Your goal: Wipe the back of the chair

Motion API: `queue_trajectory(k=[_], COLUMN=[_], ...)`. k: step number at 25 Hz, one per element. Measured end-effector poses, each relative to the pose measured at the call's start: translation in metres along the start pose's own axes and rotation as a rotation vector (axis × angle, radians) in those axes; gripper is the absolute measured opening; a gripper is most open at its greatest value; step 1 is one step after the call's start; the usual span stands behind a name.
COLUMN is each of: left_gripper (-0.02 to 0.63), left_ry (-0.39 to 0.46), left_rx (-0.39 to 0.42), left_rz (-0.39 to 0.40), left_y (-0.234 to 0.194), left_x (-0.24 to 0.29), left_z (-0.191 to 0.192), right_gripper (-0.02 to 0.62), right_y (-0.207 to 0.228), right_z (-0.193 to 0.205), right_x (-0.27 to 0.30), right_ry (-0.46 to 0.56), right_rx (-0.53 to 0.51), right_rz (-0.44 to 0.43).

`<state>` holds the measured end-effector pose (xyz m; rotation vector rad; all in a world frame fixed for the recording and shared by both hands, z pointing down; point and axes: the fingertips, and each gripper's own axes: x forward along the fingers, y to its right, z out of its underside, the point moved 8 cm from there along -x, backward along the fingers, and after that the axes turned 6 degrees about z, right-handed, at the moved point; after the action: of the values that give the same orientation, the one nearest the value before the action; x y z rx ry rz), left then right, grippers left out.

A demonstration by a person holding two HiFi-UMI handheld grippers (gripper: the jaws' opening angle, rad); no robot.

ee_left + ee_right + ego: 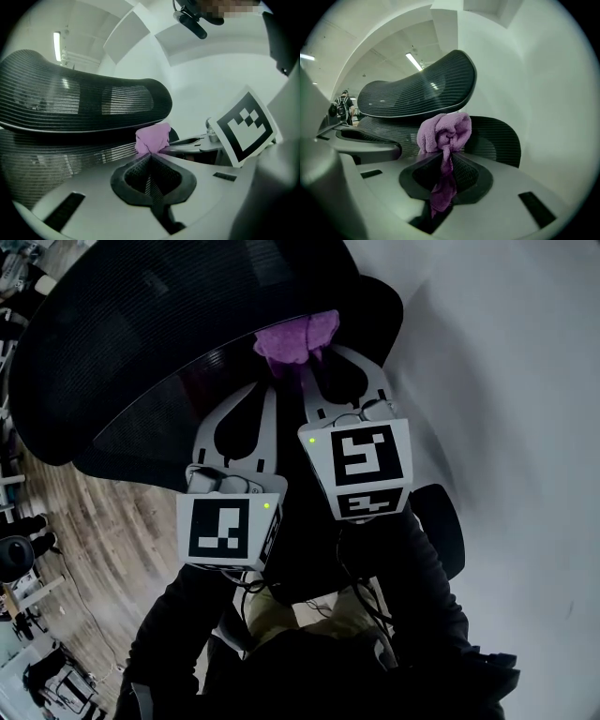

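Ceiling strip lights (414, 61) gave cool, even light, with a pale sheen on the chair mesh (65, 89). Every view bowed strongly towards black corners; the nearest surfaces were soft.

1. The premises are judged to be an office.
2. A black mesh-backed chair (169, 343) with a separate headrest, of the desk-work type, is recorded.
3. Wood-pattern flooring (103, 549) is laid beneath the chair.
4. Further dark seating and pale furniture (19, 559) are seen to the chair's left, but blurred.
5. Strip lights (414, 61) are fitted in the ceiling above the chair, and a plain white wall (506, 381) stands to its right.
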<state>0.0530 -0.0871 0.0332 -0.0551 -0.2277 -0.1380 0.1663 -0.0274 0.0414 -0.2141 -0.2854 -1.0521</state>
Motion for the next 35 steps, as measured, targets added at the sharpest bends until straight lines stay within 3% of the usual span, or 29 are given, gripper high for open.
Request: queue_trajectory(k=[13,18,35], left_gripper=[0.009,0.009,0.009], left_ry=[0.013,0.029,0.024], left_rx=[0.012,-0.021,-0.005], left_rz=[0.061,0.079,0.116], left_y=[0.052,0.067,0.093], left_x=[0.049,0.058,0.076], left_z=[-0.015,-0.021,-0.016], right_gripper=[0.058,0.057,0.058], right_y=[0.076,0.095,0.138], right_z=[-0.002,0.001,0.011], right_x=[-0.016,-0.021,-0.039], right_ry=[0.007,0.009,0.016], right_rx=[0.007,0.0,0.023], right_rz=[0.075,0.106,0.181])
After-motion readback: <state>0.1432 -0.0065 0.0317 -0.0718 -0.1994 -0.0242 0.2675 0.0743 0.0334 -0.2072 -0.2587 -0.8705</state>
